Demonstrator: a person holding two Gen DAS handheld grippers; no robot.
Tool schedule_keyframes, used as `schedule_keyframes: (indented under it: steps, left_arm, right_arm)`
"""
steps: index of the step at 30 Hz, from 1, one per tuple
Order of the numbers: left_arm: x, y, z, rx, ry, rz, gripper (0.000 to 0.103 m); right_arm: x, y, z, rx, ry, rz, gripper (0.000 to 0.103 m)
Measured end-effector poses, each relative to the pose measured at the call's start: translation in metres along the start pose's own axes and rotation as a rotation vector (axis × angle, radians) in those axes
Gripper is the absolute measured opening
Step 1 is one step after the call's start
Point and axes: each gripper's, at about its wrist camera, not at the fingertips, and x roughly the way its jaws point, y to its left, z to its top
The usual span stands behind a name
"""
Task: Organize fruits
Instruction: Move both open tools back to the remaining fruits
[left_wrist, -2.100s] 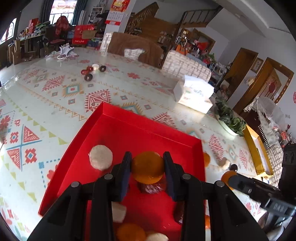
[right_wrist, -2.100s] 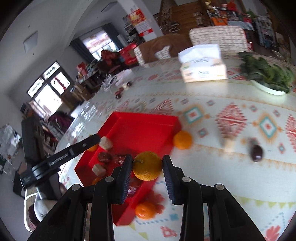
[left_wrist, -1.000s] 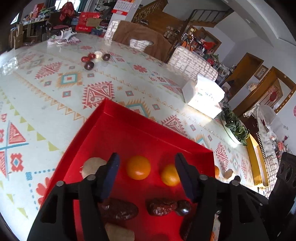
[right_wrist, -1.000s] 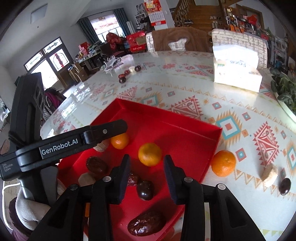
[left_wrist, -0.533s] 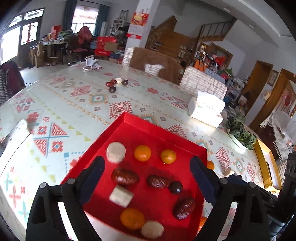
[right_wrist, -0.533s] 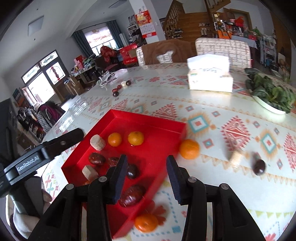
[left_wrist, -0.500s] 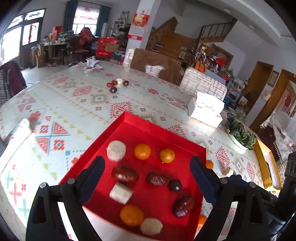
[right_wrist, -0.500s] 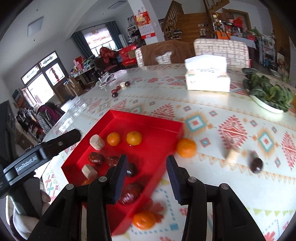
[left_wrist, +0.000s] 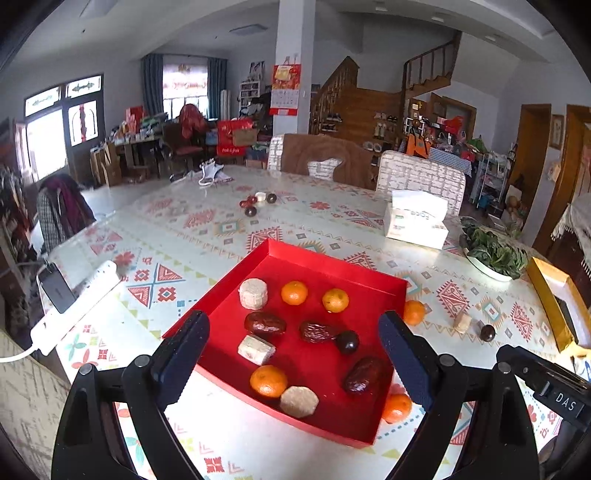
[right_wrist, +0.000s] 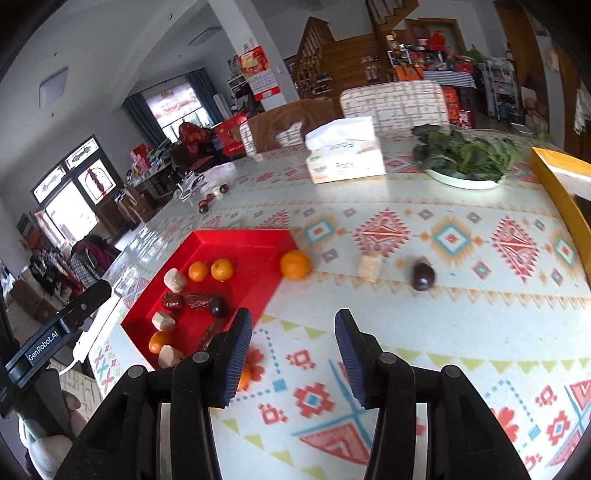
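Note:
A red tray (left_wrist: 334, 266) (right_wrist: 240, 236) on the patterned table holds three oranges, several dark dates and several beige cakes. Two of the oranges (left_wrist: 294, 292) (left_wrist: 335, 300) sit side by side in its far row. My left gripper (left_wrist: 293, 354) is wide open and empty, raised over the tray's near side. My right gripper (right_wrist: 293, 354) is open and empty, above the table right of the tray. Loose on the table are an orange (right_wrist: 294, 264) by the tray's far right corner, another orange (left_wrist: 396, 407) at its near right corner, a beige cake (right_wrist: 370, 268) and a dark fruit (right_wrist: 423, 276).
A tissue box (right_wrist: 345, 155) and a plate of greens (right_wrist: 465, 155) stand at the back right. A yellow box (right_wrist: 561, 181) lies at the right edge. A small cluster of fruits (left_wrist: 256, 201) lies far across the table. A white power strip (left_wrist: 74, 302) lies at the left edge.
Both grippers let go of their oranges into the tray's far row, opened and drew back and up. The right gripper has swung right, over the bare table.

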Motion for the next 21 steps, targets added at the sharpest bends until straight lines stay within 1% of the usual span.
schedule_keyframes:
  steps: [8,13,16,18,21]
  left_arm:
    - [-0.008,-0.024,-0.007,0.059,0.003,-0.034,0.093]
    - [-0.002,-0.028,-0.01,0.06,0.021,-0.053,0.093]
    - [0.003,-0.016,-0.009,0.015,0.031,-0.071,0.093]
    - [0.006,-0.003,-0.007,-0.033,0.034,-0.084,0.093]
    - [0.013,0.019,-0.007,-0.104,0.038,-0.091,0.093]
  right_arm:
    - [-0.011,-0.019,-0.009,0.021,-0.008,-0.002,0.054]
    - [-0.006,-0.024,-0.012,0.019,0.009,-0.001,0.054]
    - [0.001,-0.02,-0.015,-0.005,0.04,0.003,0.055]
    - [0.011,-0.014,-0.02,-0.045,0.08,0.011,0.057]
    - [0.027,0.001,-0.029,-0.123,0.125,0.02,0.057]
